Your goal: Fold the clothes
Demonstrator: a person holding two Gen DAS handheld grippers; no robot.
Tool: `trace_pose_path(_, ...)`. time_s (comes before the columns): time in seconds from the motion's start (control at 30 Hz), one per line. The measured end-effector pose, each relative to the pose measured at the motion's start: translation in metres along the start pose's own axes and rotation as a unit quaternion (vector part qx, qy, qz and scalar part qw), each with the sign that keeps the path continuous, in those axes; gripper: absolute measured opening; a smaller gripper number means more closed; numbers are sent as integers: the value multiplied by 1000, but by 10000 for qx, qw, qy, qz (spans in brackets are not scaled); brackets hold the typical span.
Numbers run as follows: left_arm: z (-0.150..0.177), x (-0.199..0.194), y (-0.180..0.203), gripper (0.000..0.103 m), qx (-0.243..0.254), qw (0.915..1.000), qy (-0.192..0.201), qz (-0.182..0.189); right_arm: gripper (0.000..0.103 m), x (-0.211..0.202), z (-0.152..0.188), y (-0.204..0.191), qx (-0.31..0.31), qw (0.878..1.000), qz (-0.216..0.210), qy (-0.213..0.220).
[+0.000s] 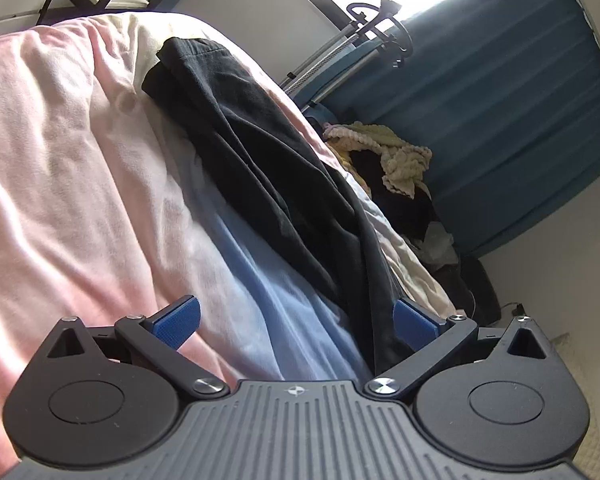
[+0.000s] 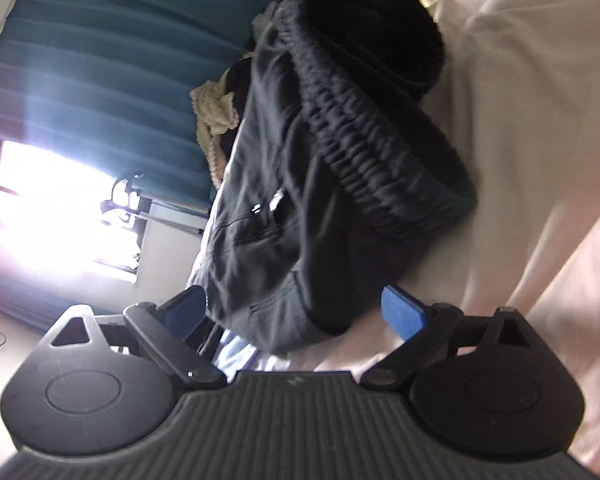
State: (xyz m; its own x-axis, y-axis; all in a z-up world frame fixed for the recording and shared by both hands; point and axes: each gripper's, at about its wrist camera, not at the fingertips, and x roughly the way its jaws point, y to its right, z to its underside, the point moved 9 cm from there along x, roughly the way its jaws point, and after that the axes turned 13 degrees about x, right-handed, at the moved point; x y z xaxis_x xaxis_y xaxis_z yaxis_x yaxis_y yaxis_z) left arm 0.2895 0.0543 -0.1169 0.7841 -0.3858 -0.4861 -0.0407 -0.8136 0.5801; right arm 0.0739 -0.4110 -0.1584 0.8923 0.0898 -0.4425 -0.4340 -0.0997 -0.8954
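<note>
Your left gripper (image 1: 296,320) was spread over black trousers (image 1: 276,184) on pink sheet (image 1: 60,168); your right gripper (image 2: 296,312) was spread beside elastic waistband (image 2: 364,136)

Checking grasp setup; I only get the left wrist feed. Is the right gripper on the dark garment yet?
Observer: No. The right gripper is open, with the dark garment's corner between its fingers.
Operator: Which end is it at?
Observer: The end with the ribbed elastic waistband, which gapes open on the pink sheet.
Operator: Any landmarks on that end?
Observer: A small white tag shows just below the waistband.
</note>
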Motion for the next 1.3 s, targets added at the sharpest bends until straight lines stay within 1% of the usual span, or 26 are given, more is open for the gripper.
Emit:
trace_pose_path(0.03, -4, 11, -6, 103, -127, 9999, 3, 17, 95, 2, -3, 2, -30, 9999, 87, 64)
trace_pose_path(0.13, -17, 39, -29, 103, -596, 9982, 39, 5, 95, 13, -11, -1, -30, 9998, 120, 178)
trace_pose_path(0.17, -24, 45, -36, 103, -705, 9975, 103, 32, 95, 17, -14, -2, -29, 9997, 128, 215)
trace_pose_path(0.23, -38, 59, -50, 103, -916, 9955, 232, 78, 97, 23, -19, -6, 0, 9995, 72, 296)
trace_pose_path(0.33, -63, 72, -74, 103, -1082, 9933, 398, -63, 96, 27, -27, -15, -9, 9990, -45, 440)
trace_pose_path(0.4, -78, 81, -88, 103, -1289, 9903, 517, -24, 96, 29, -29, -17, 56, 9988, -46, 489)
trace_pose_path(0.5, -99, 95, -108, 103, -1593, 9849, 684, 31, 96, 31, -30, -14, 354, 9980, 20, 521)
trace_pose_path(0.53, -103, 101, -113, 103, -1640, 9843, 649, 30, 96, 31, -31, -14, 478, 9975, 18, 529)
trace_pose_path(0.67, -118, 117, -125, 102, -1758, 9818, 715, 76, 96, 31, -34, -14, 841, 9947, 93, 591)
trace_pose_path(0.7, -123, 120, -125, 101, -1697, 9832, 668, 25, 96, 34, -34, -14, 886, 9941, 144, 614)
trace_pose_path(0.73, -128, 123, -125, 97, -1636, 9846, 621, -25, 96, 36, -35, -14, 931, 9934, 195, 637)
trace_pose_path(0.77, -132, 126, -124, 87, -1574, 9858, 574, -76, 96, 38, -36, -15, 921, 9932, 267, 663)
trace_pose_path(0.83, -142, 133, -124, 76, -1452, 9881, 479, -177, 97, 42, -37, -18, 856, 9930, 374, 722)
trace_pose_path(0.9, -152, 138, -124, 73, -1328, 9900, 384, -278, 97, 45, -38, -24, 759, 9931, 464, 770)
trace_pose_path(0.93, -156, 142, -125, 70, -1271, 9908, 329, -344, 97, 46, -38, -26, 726, 9932, 490, 773)
trace_pose_path(1.0, -154, 150, -129, 52, -1218, 9898, 88, -735, 97, 48, -40, -31, 661, 9933, 540, 776)
trace_pose_path(1.03, -153, 153, -131, 31, -1188, 9887, -13, -911, 97, 49, -41, -33, 651, 9934, 543, 774)
trace_pose_path(1.07, -156, 143, -125, 19, -1136, 9890, 48, -944, 97, 49, -42, -35, 643, 9935, 545, 770)
trace_pose_path(1.13, -161, 122, -114, 12, -1032, 9894, 169, -1010, 96, 49, -45, -40, 641, 9937, 519, 754)
trace_pose_path(1.3, -174, 71, -86, 10, -772, 9890, 473, -1172, 96, 49, -52, -55, 593, 9945, 480, 720)
